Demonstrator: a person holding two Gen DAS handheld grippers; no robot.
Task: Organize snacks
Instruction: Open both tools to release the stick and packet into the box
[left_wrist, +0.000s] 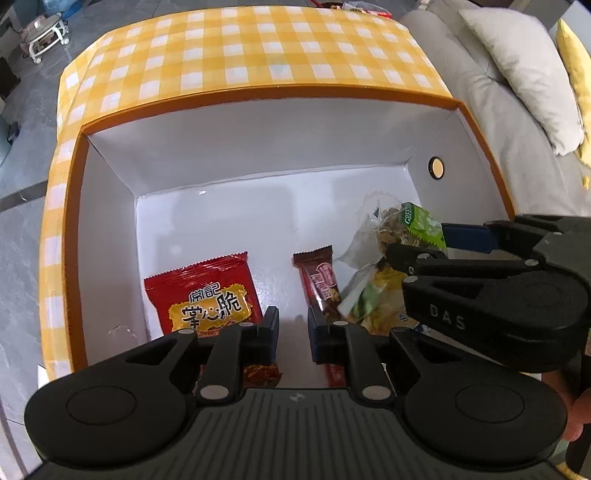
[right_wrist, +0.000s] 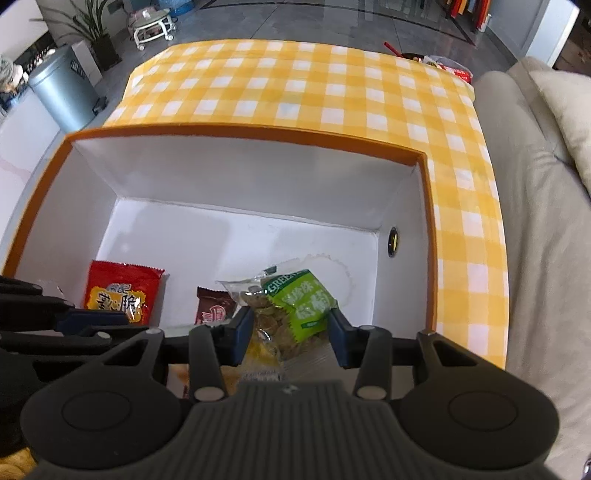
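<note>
An orange-rimmed white box (left_wrist: 258, 92) (right_wrist: 258, 131) stands open on the yellow checked table. Inside lie a red snack packet (left_wrist: 207, 295) (right_wrist: 118, 291), a brown chocolate bar (left_wrist: 319, 284) (right_wrist: 214, 308) and a green-labelled clear bag of raisins (left_wrist: 402, 229) (right_wrist: 299, 306). My left gripper (left_wrist: 293, 332) is open and empty above the box floor, between the red packet and the bar. My right gripper (right_wrist: 288, 332) (left_wrist: 439, 243) is inside the box with the raisin bag between its fingers; the jaws look slightly apart from the bag.
A yellow packet (left_wrist: 384, 288) lies under the raisin bag. The checked tablecloth (right_wrist: 314, 85) stretches beyond the box. A grey sofa with cushions (left_wrist: 517, 92) is at the right. A metal bin (right_wrist: 62, 88) stands on the floor far left.
</note>
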